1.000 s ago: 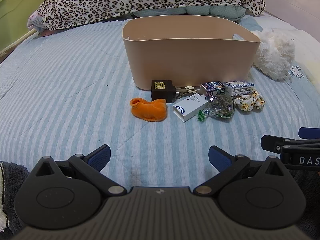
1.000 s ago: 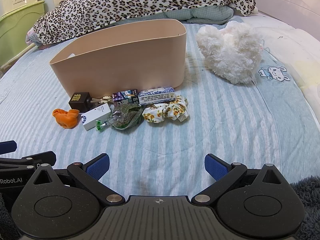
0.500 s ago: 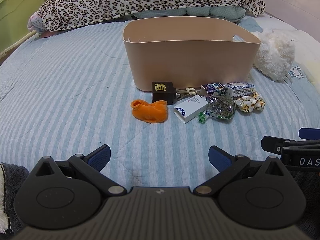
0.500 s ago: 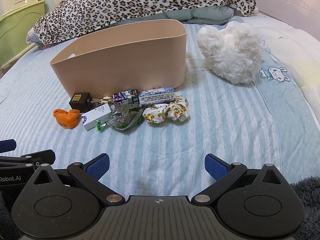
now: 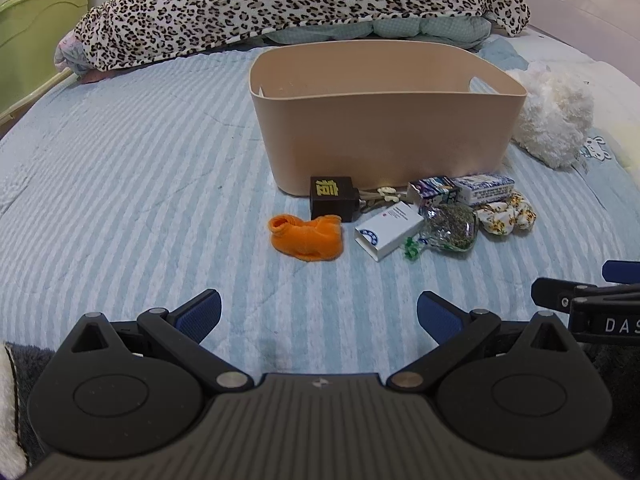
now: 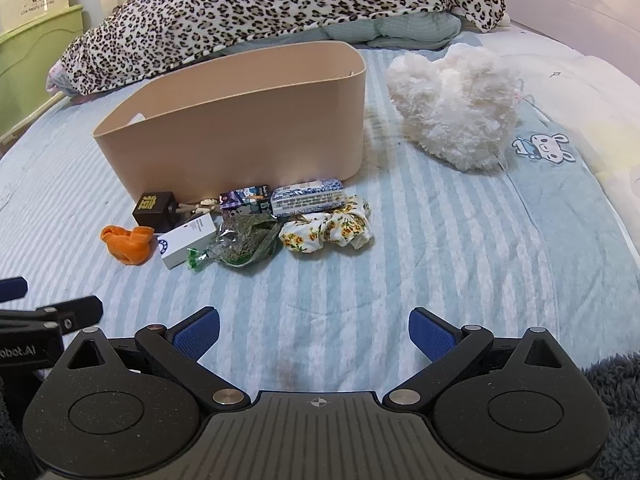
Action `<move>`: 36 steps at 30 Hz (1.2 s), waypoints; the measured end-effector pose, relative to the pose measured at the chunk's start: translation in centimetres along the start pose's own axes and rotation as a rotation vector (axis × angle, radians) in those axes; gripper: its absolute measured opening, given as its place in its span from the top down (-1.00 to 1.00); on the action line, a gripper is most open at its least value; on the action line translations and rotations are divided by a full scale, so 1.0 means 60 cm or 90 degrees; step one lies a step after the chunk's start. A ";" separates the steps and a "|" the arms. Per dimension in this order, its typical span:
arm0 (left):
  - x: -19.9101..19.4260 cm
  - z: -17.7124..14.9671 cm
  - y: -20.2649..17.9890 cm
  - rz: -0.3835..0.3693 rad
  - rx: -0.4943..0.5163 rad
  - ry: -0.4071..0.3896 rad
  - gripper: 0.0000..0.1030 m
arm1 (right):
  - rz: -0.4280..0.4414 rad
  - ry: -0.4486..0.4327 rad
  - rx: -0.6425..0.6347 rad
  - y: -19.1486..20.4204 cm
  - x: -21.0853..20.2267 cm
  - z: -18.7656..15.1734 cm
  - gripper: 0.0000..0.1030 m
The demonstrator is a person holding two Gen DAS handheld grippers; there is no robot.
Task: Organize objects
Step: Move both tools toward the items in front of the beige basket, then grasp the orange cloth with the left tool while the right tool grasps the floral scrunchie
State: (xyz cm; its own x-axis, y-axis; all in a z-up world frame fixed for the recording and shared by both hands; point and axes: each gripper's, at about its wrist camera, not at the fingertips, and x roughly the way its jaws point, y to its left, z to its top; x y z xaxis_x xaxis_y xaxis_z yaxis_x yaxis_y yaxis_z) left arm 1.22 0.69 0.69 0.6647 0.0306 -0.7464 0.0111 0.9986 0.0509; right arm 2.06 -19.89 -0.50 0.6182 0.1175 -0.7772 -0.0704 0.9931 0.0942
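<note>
A tan plastic bin [image 5: 384, 120] [image 6: 240, 128] stands on the striped bed. In front of it lie an orange sock [image 5: 306, 236] [image 6: 128, 242], a dark brown box [image 5: 332, 198] [image 6: 154, 208], a white carton [image 5: 388, 230] [image 6: 186, 240], a clear bag of dried herbs [image 5: 450, 228] [image 6: 246, 240], a small colourful box [image 5: 432, 192] [image 6: 244, 198], a blue-white packet [image 5: 484, 188] [image 6: 308, 196] and a floral scrunchie [image 5: 506, 218] [image 6: 326, 230]. My left gripper [image 5: 318, 312] is open and empty, well short of the sock. My right gripper [image 6: 314, 330] is open and empty, short of the scrunchie.
A white fluffy toy [image 5: 552, 120] [image 6: 456, 108] lies right of the bin. A leopard-print blanket [image 5: 300, 4] [image 6: 280, 12] is heaped behind it. A green cabinet [image 5: 36, 36] stands at far left. The right gripper shows at the left wrist view's right edge [image 5: 580, 304].
Both grippers have crept slightly forward towards the objects. Nothing was taken hold of or let go.
</note>
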 end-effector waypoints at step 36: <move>0.216 0.062 0.073 -0.062 0.007 0.076 -0.99 | -0.061 0.101 -0.029 -0.016 0.173 0.119 -0.50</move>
State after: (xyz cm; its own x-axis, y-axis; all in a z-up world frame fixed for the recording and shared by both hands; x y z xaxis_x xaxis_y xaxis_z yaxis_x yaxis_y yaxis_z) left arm 12.65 5.30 -6.28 0.5665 -0.0606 -0.8218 0.0792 0.9967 -0.0189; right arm 14.12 -19.65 -4.21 0.4926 0.0185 -0.8701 -0.0551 0.9984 -0.0100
